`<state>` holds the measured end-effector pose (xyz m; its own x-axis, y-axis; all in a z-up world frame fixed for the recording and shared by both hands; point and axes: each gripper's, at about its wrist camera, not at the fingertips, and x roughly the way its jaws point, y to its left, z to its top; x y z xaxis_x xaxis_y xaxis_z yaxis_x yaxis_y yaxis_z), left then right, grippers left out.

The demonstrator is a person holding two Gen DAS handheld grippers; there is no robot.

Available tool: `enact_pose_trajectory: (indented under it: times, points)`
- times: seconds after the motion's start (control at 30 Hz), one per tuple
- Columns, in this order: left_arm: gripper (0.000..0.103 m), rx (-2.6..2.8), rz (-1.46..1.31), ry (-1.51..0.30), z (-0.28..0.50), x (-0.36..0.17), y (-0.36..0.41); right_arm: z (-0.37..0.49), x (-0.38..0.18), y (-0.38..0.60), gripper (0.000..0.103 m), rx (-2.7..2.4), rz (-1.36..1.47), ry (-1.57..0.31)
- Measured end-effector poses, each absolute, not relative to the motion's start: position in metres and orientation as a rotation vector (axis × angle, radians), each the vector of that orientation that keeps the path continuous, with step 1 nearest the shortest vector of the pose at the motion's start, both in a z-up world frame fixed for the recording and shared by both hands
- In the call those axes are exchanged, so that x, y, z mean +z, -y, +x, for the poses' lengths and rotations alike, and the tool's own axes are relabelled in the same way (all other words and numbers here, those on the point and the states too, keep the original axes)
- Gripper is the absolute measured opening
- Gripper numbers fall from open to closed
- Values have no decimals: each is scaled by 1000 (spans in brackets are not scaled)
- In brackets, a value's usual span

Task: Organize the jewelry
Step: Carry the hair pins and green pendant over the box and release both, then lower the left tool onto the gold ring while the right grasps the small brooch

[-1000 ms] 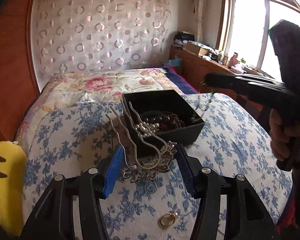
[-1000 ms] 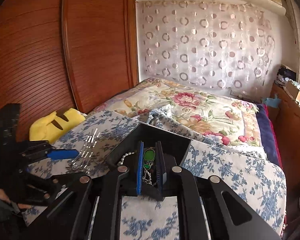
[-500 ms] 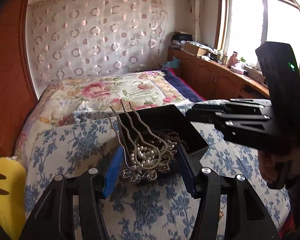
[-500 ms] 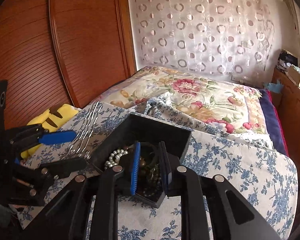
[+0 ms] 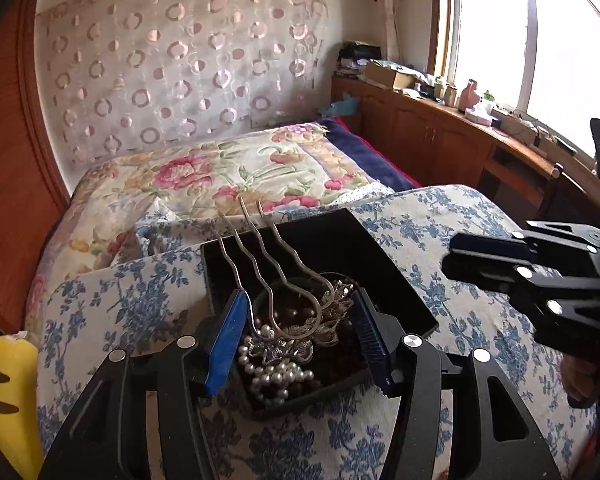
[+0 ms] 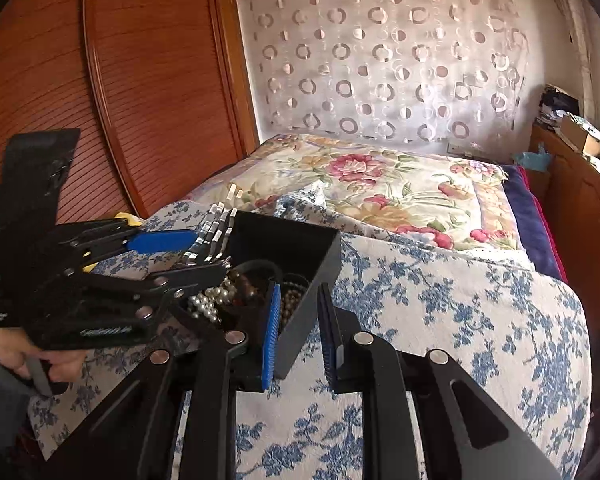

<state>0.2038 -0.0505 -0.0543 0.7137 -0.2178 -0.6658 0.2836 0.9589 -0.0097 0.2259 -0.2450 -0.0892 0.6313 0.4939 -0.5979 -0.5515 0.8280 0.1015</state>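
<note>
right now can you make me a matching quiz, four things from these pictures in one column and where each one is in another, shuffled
Things:
1. silver hair comb
2. pearl strand
3. black box
4. yellow plush

Places:
A. lying inside the box
B. at the far left edge of the bed, beside the wooden panel
C. between the pads of the left tool
D. sitting on the blue floral bedspread

Pairs: 1-C, 2-A, 3-D, 4-B

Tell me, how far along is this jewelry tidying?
Pearls and dark beads already lie in the black box. The left hand-held gripper holds a silver hair comb over the box, not yet released. The right hand-held gripper is empty, jaws astride the box's wall. Nothing else loose shows on the bedspread.
</note>
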Motion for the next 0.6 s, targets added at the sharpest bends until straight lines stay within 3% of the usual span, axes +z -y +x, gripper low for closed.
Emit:
enact_pose_trajectory:
  times: [0.6]
  points:
    - [52, -285, 85, -696, 171, -42, 46, 194, -96, 259, 21, 611, -63, -646]
